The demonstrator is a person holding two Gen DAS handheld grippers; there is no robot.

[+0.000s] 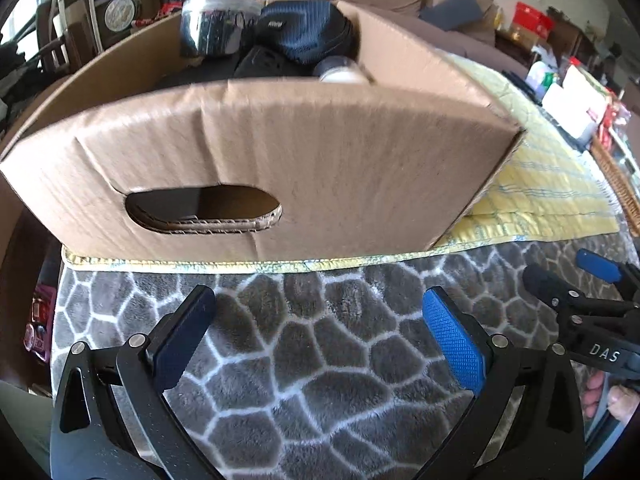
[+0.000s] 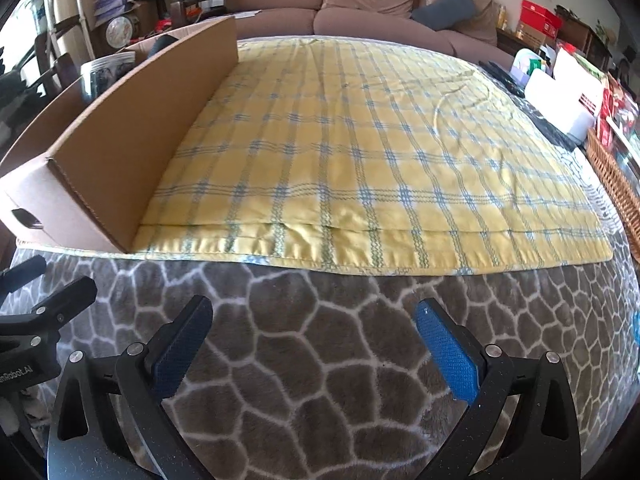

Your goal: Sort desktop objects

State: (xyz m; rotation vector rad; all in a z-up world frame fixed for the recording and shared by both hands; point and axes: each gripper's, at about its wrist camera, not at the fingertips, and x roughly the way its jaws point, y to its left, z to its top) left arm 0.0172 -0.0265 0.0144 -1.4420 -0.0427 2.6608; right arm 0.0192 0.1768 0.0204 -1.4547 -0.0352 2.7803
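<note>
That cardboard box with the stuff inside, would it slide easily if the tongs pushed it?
The cardboard box probably drags: it sits on a quilted yellow cloth that could bunch. Its creased wall may flex. It looks loaded, so likely heavy.

A grey patterned blanket (image 2: 320, 360) carries a yellow plaid cloth (image 2: 360, 152) bearing a cardboard box (image 1: 280, 160).

Brown sofa (image 2: 360, 4), cluttered shelves (image 2: 132, 4) — daylight
</note>
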